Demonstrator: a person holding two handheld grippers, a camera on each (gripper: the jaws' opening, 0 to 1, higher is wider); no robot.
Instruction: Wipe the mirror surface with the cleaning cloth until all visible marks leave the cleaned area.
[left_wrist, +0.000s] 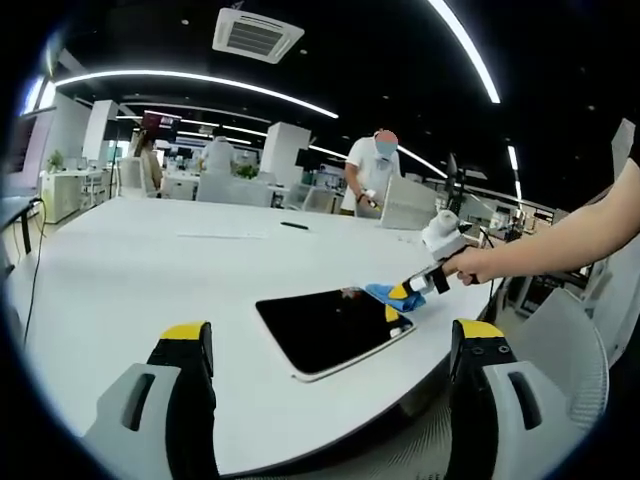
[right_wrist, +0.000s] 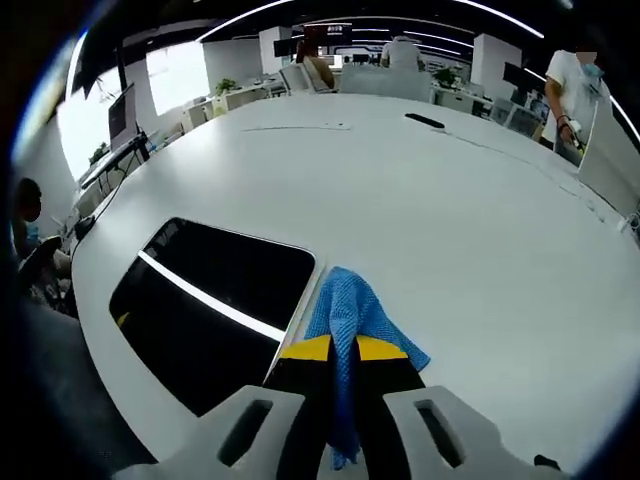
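Right now the right gripper (right_wrist: 342, 352) has its jaws pinched tight on the blue cloth (right_wrist: 350, 312), which fans out ahead of the yellow tips and hangs back between the jaws. The cloth's front edge lies on the white table (right_wrist: 470, 230), touching the rim of the mirror (right_wrist: 210, 300), which stretches away to the left of these jaws and reflects a bright ceiling strip. From the left gripper view, the left gripper (left_wrist: 335, 345) hovers with its jaws spread wide and nothing between them; the mirror (left_wrist: 330, 325) lies flat just ahead, between the two tips, near the table (left_wrist: 150, 260) edge. Beyond it to the right, a hand (left_wrist: 470, 266) holds the right gripper (left_wrist: 408, 290) with the cloth (left_wrist: 385, 295) at the mirror's far right corner. A black pen (left_wrist: 294, 226) lies far ahead.
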